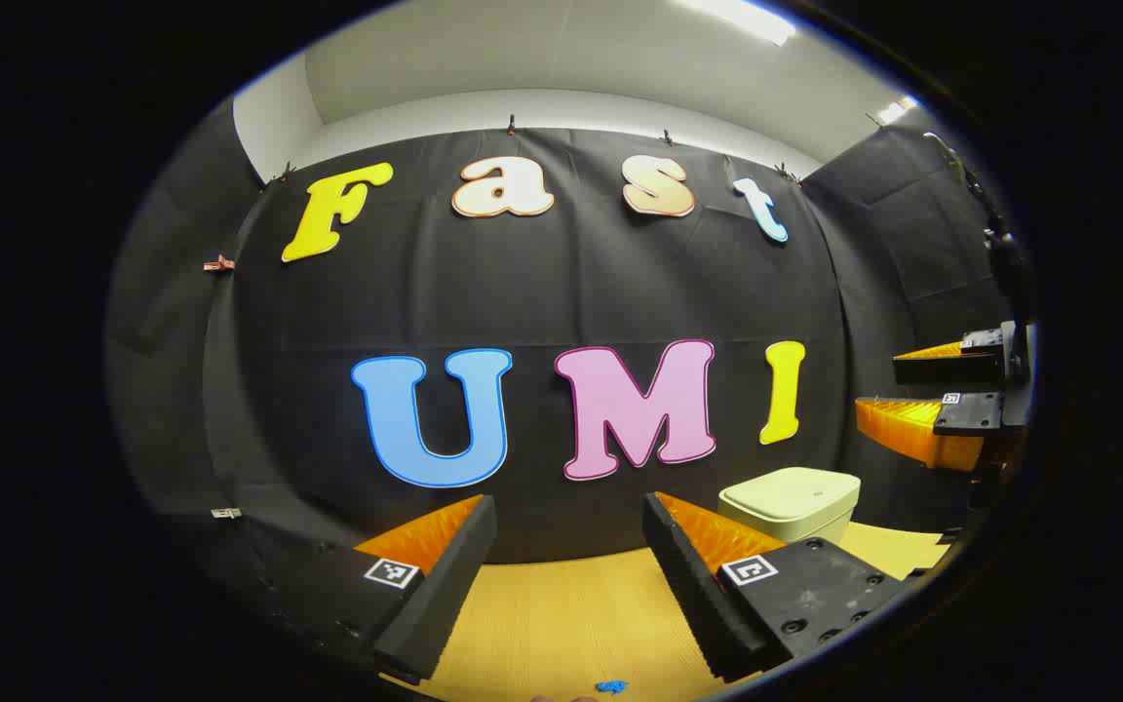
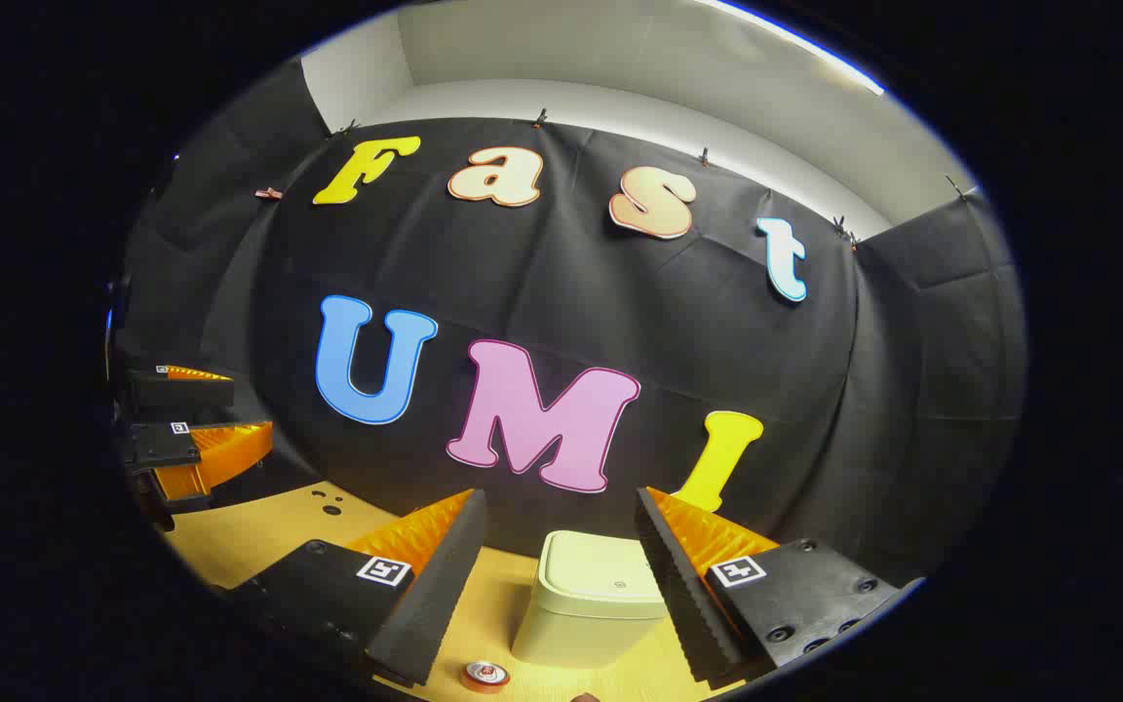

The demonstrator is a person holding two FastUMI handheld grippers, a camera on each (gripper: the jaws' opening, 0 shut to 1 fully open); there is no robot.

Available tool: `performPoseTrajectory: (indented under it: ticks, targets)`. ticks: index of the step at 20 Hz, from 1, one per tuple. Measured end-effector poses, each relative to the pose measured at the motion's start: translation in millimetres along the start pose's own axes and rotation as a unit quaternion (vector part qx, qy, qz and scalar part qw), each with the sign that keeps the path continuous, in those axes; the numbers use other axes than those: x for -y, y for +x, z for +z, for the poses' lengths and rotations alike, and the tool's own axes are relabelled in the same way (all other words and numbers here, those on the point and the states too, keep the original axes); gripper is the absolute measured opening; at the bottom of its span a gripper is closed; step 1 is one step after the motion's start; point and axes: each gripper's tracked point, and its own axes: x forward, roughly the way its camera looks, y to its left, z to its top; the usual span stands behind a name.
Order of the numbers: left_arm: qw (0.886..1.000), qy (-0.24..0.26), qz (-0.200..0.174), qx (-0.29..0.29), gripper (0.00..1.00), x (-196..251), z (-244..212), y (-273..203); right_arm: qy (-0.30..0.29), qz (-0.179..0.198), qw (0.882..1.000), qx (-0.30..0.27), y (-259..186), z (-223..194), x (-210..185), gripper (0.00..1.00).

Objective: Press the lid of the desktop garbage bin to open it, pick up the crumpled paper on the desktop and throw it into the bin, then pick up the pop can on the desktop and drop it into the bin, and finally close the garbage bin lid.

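The cream desktop bin (image 2: 589, 597) stands on the yellow table with its lid shut, just ahead of my right gripper (image 2: 561, 494), which hangs open and holds nothing. A pop can (image 2: 484, 675), seen from above, stands upright in front of the bin near the lower edge of the right gripper view. In the left gripper view the bin (image 1: 792, 502) sits ahead to the right of my open, unladen left gripper (image 1: 568, 501). A small blue scrap (image 1: 610, 686) lies on the table at the bottom edge; I cannot tell whether it is the paper.
The wooden table (image 1: 561, 614) ends at the black cloth wall behind the bin. The right gripper (image 1: 878, 388) hovers open at the right of the left gripper view; the left gripper (image 2: 250, 409) hovers open at the left of the right gripper view. Small holes (image 2: 328, 502) mark the table.
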Motion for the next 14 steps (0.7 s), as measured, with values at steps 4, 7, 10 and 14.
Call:
performPoseTrajectory:
  ticks: [4,7,10,14]
  targets:
    - [1.0,0.0,-0.002,0.001,0.97,0,0,3,-0.004,-0.001,1.0,0.001,2,1,1,0.95]
    - [1.0,-0.004,-0.003,-0.005,0.97,0,-3,6,-0.006,-0.002,1.0,-0.003,3,-2,3,0.95]
    - [1.0,-0.008,-0.001,-0.008,0.97,-3,-4,10,-0.006,-0.005,1.0,-0.002,3,-1,6,0.95]
    - [1.0,-0.007,0.006,-0.005,0.97,-2,-5,14,-0.005,-0.002,1.0,-0.003,10,-4,9,0.96]
